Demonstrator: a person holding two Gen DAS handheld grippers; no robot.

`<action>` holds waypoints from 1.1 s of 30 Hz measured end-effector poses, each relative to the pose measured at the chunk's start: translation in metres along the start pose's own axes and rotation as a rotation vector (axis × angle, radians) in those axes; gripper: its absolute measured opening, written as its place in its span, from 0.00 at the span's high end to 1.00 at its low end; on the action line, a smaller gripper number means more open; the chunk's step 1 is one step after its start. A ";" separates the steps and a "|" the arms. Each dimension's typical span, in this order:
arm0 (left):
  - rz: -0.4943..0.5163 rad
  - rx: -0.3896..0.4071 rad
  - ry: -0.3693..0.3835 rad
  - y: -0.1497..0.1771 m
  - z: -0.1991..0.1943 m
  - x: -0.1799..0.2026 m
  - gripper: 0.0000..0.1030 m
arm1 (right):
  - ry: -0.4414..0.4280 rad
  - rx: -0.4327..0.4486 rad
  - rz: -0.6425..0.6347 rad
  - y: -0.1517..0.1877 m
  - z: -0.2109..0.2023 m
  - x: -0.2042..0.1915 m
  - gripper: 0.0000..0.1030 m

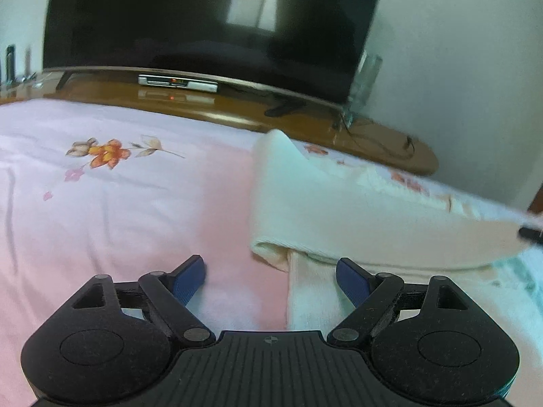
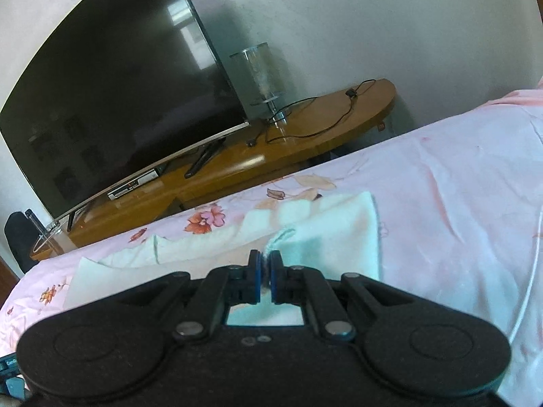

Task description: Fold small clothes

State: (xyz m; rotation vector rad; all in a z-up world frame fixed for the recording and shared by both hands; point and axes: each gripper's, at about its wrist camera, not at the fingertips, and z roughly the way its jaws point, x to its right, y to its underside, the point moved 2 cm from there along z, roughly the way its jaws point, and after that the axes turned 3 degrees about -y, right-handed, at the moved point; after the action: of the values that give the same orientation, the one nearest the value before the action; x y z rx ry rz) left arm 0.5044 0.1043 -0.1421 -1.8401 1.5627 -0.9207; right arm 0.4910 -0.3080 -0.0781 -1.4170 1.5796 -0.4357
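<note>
A small cream-white garment (image 1: 356,210) lies on the pink floral bedsheet (image 1: 118,203), partly folded over itself, its near left corner doubled under. My left gripper (image 1: 271,276) stands open just in front of that corner, its blue pads (image 1: 190,279) apart with nothing between them. In the right wrist view the same garment (image 2: 332,234) spreads ahead of my right gripper (image 2: 265,273). That gripper is shut on a raised edge of the cloth, which bunches up between the pads. At the far right of the left wrist view a dark tip of the right gripper (image 1: 531,234) shows blurred at the cloth's edge.
A large dark television (image 2: 112,101) stands on a low wooden cabinet (image 2: 271,149) beyond the bed's edge. A glass lamp (image 2: 261,78) and loose cables (image 2: 315,115) sit on the cabinet. A set-top box (image 1: 178,83) lies under the screen. Bare sheet (image 2: 458,203) extends to the right.
</note>
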 end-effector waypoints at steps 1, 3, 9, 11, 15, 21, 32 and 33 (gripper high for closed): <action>0.032 -0.009 -0.009 -0.001 0.002 0.004 0.18 | -0.003 0.006 0.001 0.000 0.001 -0.001 0.94; 0.033 -0.008 -0.027 -0.003 0.003 0.006 0.18 | -0.004 0.018 0.013 -0.003 0.002 -0.002 0.94; -0.023 0.007 -0.057 -0.009 0.005 0.004 0.18 | -0.007 0.017 0.004 -0.004 0.002 -0.002 0.94; -0.073 0.011 -0.044 -0.008 0.006 -0.003 0.18 | -0.010 0.027 0.019 -0.005 -0.003 0.001 0.94; -0.063 0.004 -0.063 -0.005 0.008 -0.001 0.18 | 0.018 -0.003 0.009 0.000 -0.001 0.006 0.94; -0.054 0.000 -0.062 -0.005 0.008 0.000 0.18 | 0.074 -0.001 0.036 0.010 -0.008 0.021 0.94; -0.038 0.003 -0.032 -0.003 0.006 -0.003 0.18 | 0.128 -0.035 0.046 0.015 -0.012 0.046 0.94; -0.047 0.006 -0.026 -0.003 0.006 -0.005 0.18 | 0.127 -0.035 0.043 0.016 -0.011 0.045 0.94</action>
State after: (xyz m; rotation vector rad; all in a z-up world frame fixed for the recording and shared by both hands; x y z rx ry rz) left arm 0.5104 0.1092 -0.1441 -1.8842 1.5054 -0.9173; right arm 0.4777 -0.3484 -0.1023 -1.4021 1.7244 -0.4824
